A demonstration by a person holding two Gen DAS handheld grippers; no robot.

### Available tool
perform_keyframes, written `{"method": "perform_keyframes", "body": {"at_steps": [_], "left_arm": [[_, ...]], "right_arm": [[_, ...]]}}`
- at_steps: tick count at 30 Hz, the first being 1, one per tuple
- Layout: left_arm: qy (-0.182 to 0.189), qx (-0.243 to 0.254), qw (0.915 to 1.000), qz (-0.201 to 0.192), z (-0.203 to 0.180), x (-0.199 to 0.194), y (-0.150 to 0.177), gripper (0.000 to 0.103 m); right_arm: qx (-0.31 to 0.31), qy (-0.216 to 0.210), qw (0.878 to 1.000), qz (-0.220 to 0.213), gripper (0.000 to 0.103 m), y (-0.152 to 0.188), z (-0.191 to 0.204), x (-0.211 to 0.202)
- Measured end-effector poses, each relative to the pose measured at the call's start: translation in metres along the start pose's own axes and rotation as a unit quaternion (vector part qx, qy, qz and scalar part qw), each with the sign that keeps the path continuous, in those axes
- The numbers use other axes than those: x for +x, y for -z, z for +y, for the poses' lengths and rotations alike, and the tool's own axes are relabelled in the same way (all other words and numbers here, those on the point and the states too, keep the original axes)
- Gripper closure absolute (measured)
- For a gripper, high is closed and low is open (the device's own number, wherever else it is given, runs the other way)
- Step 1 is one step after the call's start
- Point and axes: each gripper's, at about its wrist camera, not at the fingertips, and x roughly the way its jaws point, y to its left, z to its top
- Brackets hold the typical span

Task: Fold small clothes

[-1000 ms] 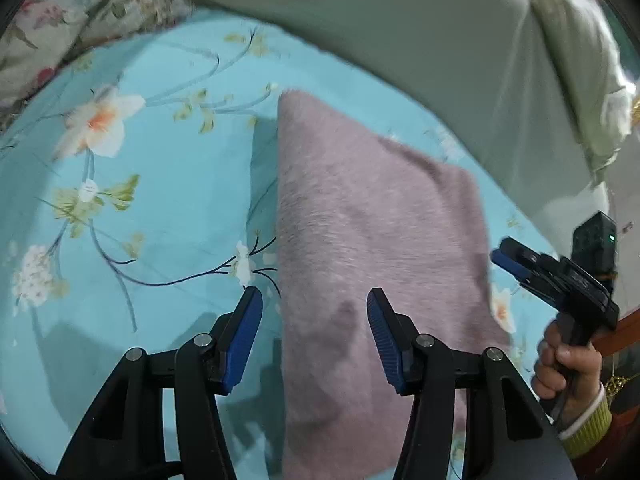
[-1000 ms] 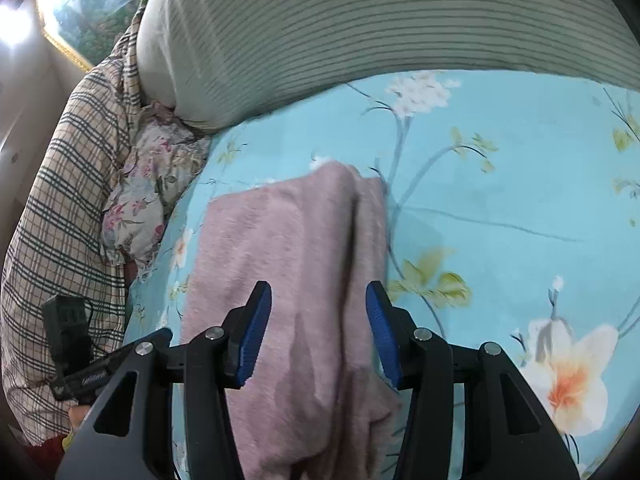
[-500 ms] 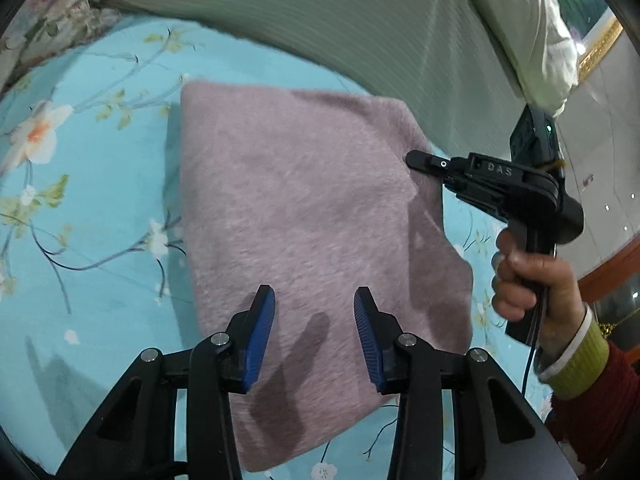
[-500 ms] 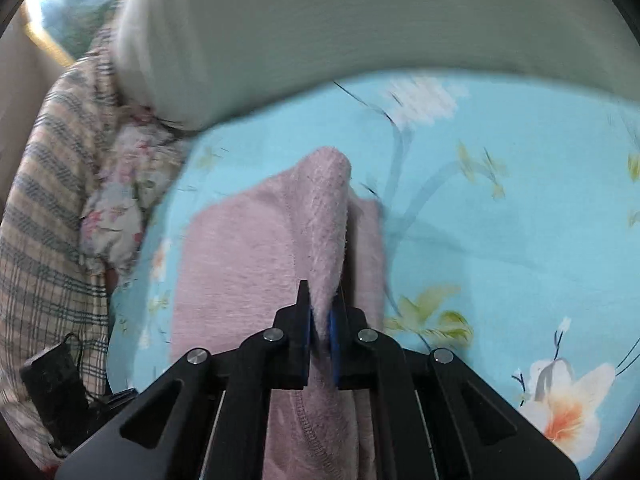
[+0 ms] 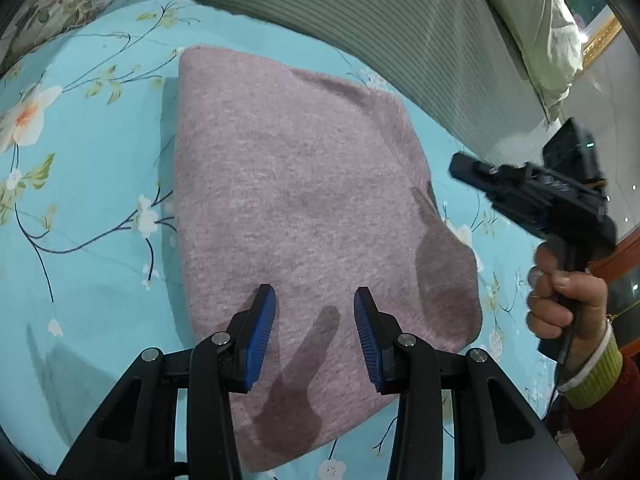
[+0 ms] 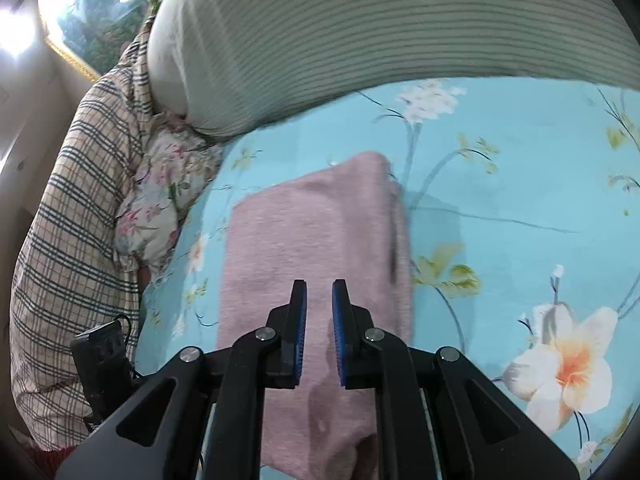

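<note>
A folded mauve fleece garment (image 5: 304,208) lies flat on the light-blue floral bedsheet (image 5: 80,200). My left gripper (image 5: 315,332) is open and empty, hovering over the garment's near edge. My right gripper (image 6: 319,312) hovers above the same garment (image 6: 312,232) with its jaws a narrow gap apart and nothing between them. The right gripper also shows in the left wrist view (image 5: 532,196), held in a hand off the garment's right side.
A grey-green striped pillow (image 6: 380,40) lies along the far side of the bed. A plaid cloth (image 6: 72,220) and a floral cloth (image 6: 164,200) are piled at the left in the right wrist view. A gold-framed picture (image 6: 80,12) hangs beyond.
My right gripper let go of the garment's fold, opened slightly and pulled back to the right. The garment now lies flat. My left gripper stayed open over it.
</note>
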Motion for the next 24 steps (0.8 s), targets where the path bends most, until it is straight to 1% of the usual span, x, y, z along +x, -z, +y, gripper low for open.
{"method": "perform_keyframes", "body": {"at_steps": [4, 7, 8, 10, 12, 14, 16, 17, 18, 21, 23, 24], "left_arm": [[-0.009, 0.007, 0.9997, -0.023, -0.006, -0.01, -0.017, 0.063], [-0.023, -0.007, 0.9987, -0.045, -0.002, -0.012, -0.043, 0.063], [-0.028, -0.014, 0.998, -0.055, 0.001, -0.01, -0.053, 0.063], [-0.036, -0.029, 0.9967, -0.066, 0.008, -0.004, -0.07, 0.063], [-0.039, -0.047, 0.9962, -0.061, 0.017, 0.006, -0.082, 0.063], [-0.045, -0.063, 0.996, -0.043, 0.029, 0.021, -0.089, 0.066], [-0.057, -0.069, 0.9958, -0.017, 0.039, 0.038, -0.09, 0.08], [-0.059, -0.066, 0.996, -0.011, 0.04, 0.042, -0.089, 0.082], [-0.06, -0.064, 0.9961, -0.013, 0.041, 0.043, -0.088, 0.083], [-0.061, -0.06, 0.9962, -0.017, 0.04, 0.039, -0.086, 0.083], [-0.063, -0.056, 0.9963, -0.019, 0.036, 0.032, -0.083, 0.083], [-0.064, -0.051, 0.9964, -0.019, 0.033, 0.028, -0.081, 0.083]], "right_arm": [[-0.003, -0.001, 1.0, 0.007, 0.089, -0.019, 0.004, 0.025], [0.005, -0.003, 1.0, 0.016, 0.089, -0.029, 0.001, 0.046], [0.005, 0.003, 1.0, 0.018, 0.089, -0.032, -0.002, 0.054], [0.028, 0.03, 0.999, 0.018, 0.089, -0.036, -0.016, 0.066], [0.069, 0.061, 0.996, 0.02, 0.091, -0.032, -0.039, 0.074], [0.103, 0.073, 0.992, 0.026, 0.103, -0.023, -0.059, 0.079], [0.109, 0.061, 0.992, 0.015, 0.103, -0.015, -0.065, 0.077], [0.107, 0.062, 0.992, 0.015, 0.103, -0.014, -0.064, 0.076], [0.103, 0.064, 0.992, 0.015, 0.103, -0.015, -0.062, 0.075], [0.095, 0.066, 0.993, 0.017, 0.103, -0.017, -0.057, 0.067], [0.085, 0.059, 0.994, 0.017, 0.102, -0.014, -0.05, 0.053], [0.077, 0.055, 0.995, 0.016, 0.1, -0.011, -0.047, 0.045]]}}
